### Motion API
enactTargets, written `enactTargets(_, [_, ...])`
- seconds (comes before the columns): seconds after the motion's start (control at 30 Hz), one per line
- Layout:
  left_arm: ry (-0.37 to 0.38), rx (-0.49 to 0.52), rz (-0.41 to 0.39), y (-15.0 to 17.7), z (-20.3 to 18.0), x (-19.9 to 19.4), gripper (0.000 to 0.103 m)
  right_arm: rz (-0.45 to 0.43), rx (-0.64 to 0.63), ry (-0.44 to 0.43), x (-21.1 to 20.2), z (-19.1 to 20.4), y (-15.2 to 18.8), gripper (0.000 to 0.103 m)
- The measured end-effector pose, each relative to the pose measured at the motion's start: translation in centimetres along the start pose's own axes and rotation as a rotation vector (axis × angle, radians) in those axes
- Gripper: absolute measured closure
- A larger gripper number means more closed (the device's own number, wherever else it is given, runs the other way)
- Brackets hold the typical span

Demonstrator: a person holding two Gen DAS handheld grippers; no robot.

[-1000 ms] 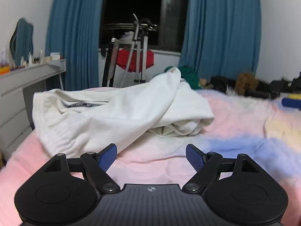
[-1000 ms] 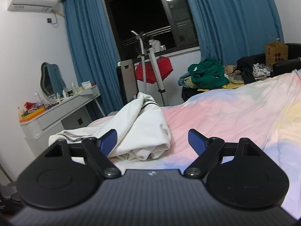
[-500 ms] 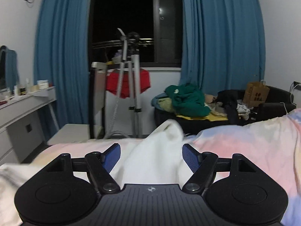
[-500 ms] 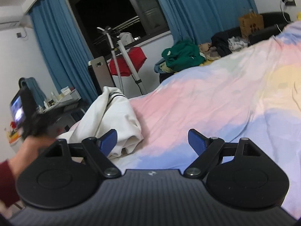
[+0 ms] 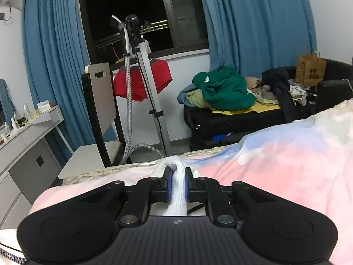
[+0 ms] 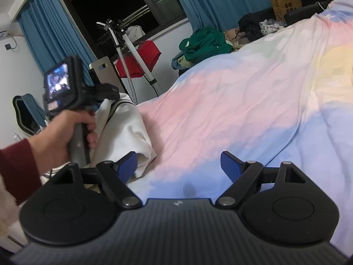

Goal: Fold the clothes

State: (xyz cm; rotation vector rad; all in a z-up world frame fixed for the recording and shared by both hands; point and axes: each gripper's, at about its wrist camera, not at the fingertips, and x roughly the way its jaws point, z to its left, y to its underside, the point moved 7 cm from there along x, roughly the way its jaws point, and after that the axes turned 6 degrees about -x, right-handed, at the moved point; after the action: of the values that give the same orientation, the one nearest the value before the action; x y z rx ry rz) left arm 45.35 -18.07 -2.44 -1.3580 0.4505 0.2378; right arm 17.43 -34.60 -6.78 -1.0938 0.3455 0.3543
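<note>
My left gripper is shut on a bunched fold of the white garment, at the far edge of the bed. In the right wrist view the white garment lies heaped on the left of the pastel bedspread, and the left gripper's body is held by a hand over the heap. My right gripper is open and empty just above the bedspread; its left fingertip is beside the garment's lower edge.
Beyond the bed stand a garment steamer pole, a chair, a grey dresser at left, and a dark sofa piled with clothes. Blue curtains flank a dark window.
My left gripper moved forward over the garment and closed on a fold of it. My right gripper dropped lower and nearer the garment's edge, staying open.
</note>
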Motion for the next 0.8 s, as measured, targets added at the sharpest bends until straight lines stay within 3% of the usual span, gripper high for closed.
enactTargets(0.13, [0.060,0.034,-0.048,-0.1,0.2,-5.7,0.096,-0.003,-0.015,-0.003,0.0,0.4,-0.1,0.019])
enactTargets(0.23, [0.134,0.041,-0.091,0.7,0.5,-12.4,0.096,-0.024,-0.050,-0.013,-0.6,1.0,-0.2,0.019])
enactTargets(0.33, [0.233,0.038,-0.124,2.9,1.2,-19.8,0.096,-0.050,-0.083,-0.033,-1.5,1.9,-0.5,0.019])
enactTargets(0.5, [0.363,-0.062,-0.050,10.0,2.8,-28.4,0.096,-0.069,-0.150,-0.070,-3.3,3.9,-0.2,0.019])
enactTargets(0.67, [0.369,-0.131,0.050,17.9,4.7,-29.8,0.096,-0.045,-0.190,-0.131,-5.0,6.2,0.9,0.023])
enactTargets(0.8, [0.365,-0.244,0.093,20.9,6.2,-28.5,0.096,-0.002,-0.192,-0.167,-5.8,7.6,1.8,0.031])
